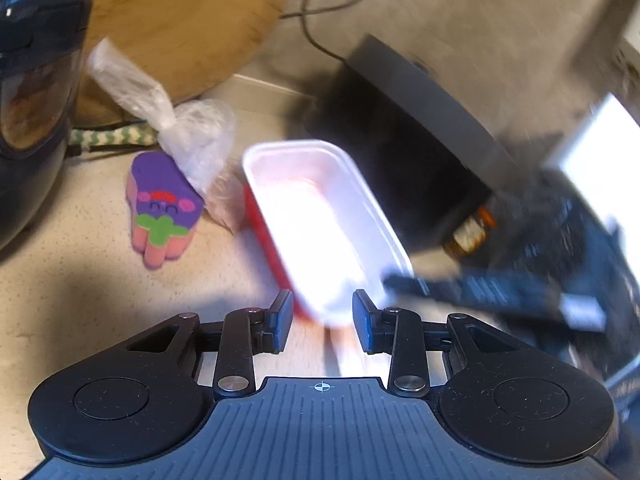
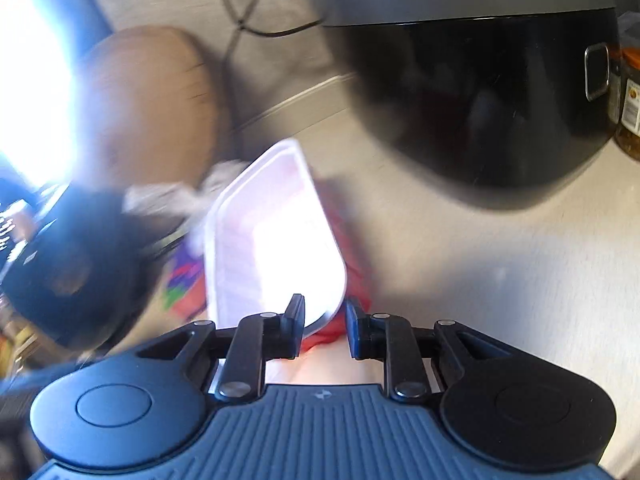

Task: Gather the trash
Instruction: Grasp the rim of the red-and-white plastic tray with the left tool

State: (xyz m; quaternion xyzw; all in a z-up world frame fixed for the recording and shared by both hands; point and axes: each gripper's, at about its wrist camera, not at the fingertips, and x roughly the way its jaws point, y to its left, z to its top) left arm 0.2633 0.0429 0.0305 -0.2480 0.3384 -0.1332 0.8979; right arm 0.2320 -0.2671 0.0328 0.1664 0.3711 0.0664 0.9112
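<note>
The left gripper (image 1: 322, 320) has its two fingers spread wide, and the near end of the tray (image 1: 316, 216) sits in the gap between them, but the blur hides whether the pads touch it, so it cannot be told if the tray is gripped. The tray is white inside and red outside, and it reaches away from the gripper at a slant over the pale counter (image 1: 80, 300). The right gripper (image 2: 325, 326) has its fingers apart too, with the tray's near corner poking into the gap right by the left finger; a clear space shows beside the right finger, so it is not squeezing the tray. To the left of the tray lie a purple toy (image 1: 164, 206) and a clear plastic bag (image 1: 172, 128). Behind them leans a round wooden board (image 1: 192, 20). A black cooker (image 2: 480, 100) stands behind the tray on its right.
</note>
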